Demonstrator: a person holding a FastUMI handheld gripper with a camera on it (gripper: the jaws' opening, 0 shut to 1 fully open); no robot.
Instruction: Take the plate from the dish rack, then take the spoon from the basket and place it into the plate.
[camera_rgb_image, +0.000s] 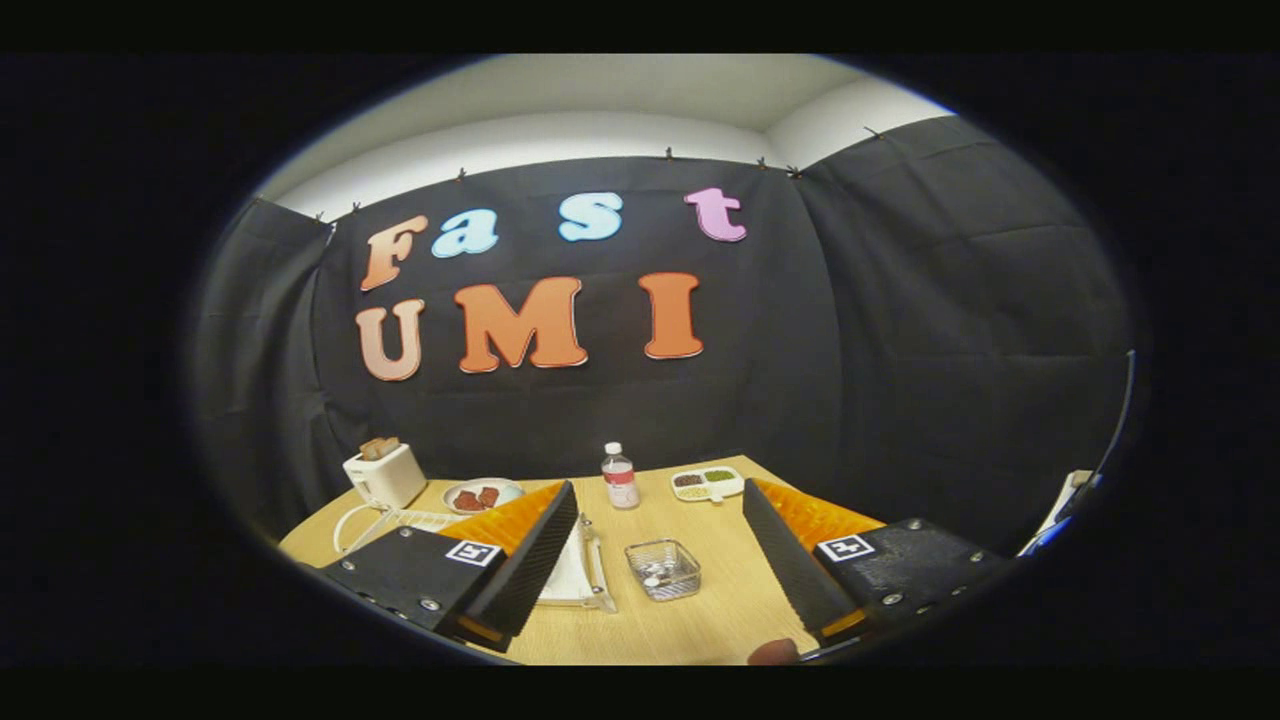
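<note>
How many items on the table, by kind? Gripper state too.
Toaster: 1
Bottle: 1
Plate of food: 1
Divided snack tray: 1
Wire basket: 1
Dish rack with a white plate: 1 each, partly hidden behind a finger
Total: 7
Gripper: open, fingers spread, basket just ahead between them.

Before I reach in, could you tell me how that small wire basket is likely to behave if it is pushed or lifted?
The wire basket looks like thin open mesh, so it is probably light and may slide on the smooth wooden table when nudged. It sits low and broad, so tipping seems unlikely. Small items inside could shift. The hand-held gripper is open, with the basket between its fingers.
</note>
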